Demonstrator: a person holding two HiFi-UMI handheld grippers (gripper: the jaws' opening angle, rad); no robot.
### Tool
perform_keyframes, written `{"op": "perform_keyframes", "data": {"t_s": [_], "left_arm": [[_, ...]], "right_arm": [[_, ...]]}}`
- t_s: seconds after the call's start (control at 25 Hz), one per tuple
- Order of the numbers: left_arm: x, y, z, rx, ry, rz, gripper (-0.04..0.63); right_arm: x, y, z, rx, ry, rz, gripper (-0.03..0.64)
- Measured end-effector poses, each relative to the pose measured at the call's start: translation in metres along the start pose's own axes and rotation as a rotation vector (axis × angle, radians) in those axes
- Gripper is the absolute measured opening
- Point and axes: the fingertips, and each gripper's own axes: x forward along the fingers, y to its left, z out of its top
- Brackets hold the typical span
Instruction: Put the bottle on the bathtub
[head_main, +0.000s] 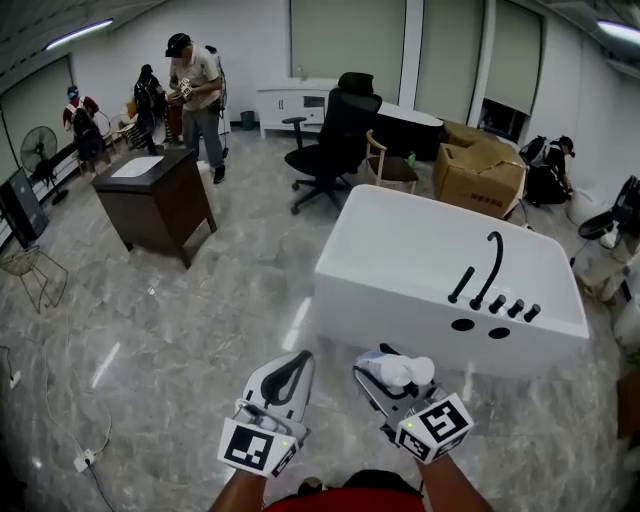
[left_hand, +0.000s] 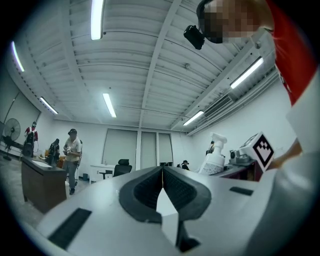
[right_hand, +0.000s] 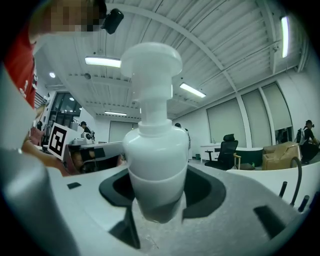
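My right gripper (head_main: 392, 378) is shut on a white pump bottle (head_main: 400, 371); in the right gripper view the bottle (right_hand: 156, 155) stands upright between the dark pads, pump head at the top. It is held in the air just short of the near wall of the white bathtub (head_main: 390, 300), which has a black faucet (head_main: 492, 268) and knobs on its right rim. My left gripper (head_main: 284, 376) is beside it on the left, jaws pressed together on nothing, as the left gripper view (left_hand: 162, 187) shows. The bottle (left_hand: 214, 156) also appears there at the right.
A dark wooden desk (head_main: 157, 200) stands at the left, a black office chair (head_main: 335, 140) behind the tub, cardboard boxes (head_main: 480, 172) at the back right. People stand at the far left (head_main: 197, 90). A cable and plug (head_main: 85, 458) lie on the marble floor.
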Motion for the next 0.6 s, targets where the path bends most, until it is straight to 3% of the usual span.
{"op": "perform_keyframes", "data": {"t_s": [0.32,0.6], "left_arm": [[0.026,0.053,-0.02,-0.024,0.027,-0.022,0.012],[0.114,0.103,-0.051,-0.002,0.067,-0.022,0.012]], "right_arm": [[0.058,-0.02,-0.013,0.003,0.029,-0.035,0.245],[0.131,-0.1,-0.034,-0.018,0.061,-0.04,0.245]]}}
